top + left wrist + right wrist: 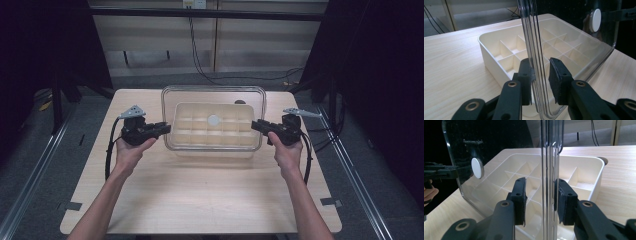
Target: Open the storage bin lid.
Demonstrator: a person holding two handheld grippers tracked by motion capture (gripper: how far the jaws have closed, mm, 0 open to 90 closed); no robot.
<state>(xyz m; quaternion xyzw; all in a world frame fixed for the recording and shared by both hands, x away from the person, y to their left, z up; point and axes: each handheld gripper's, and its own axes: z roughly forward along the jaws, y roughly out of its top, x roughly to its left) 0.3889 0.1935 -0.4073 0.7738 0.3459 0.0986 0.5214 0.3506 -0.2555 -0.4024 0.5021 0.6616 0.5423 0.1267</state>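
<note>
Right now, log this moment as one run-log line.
clear lid: raised over white divided tray | left gripper: jaws straddle lid's edge, gap on one side | right gripper: jaws straddle opposite edge, not clamped | table: light wood

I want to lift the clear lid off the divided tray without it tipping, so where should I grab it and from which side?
Grip the clear lid by its two short-end rims, one gripper from each side. Those thin edges overhang the divided tray and fit between jaws; the left gripper and right gripper already straddle them.

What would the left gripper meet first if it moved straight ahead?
The clear plastic lid: its edge already stands between the open jaws of the left gripper, so the lid's rim would probably reach the gripper's throat first.
</note>
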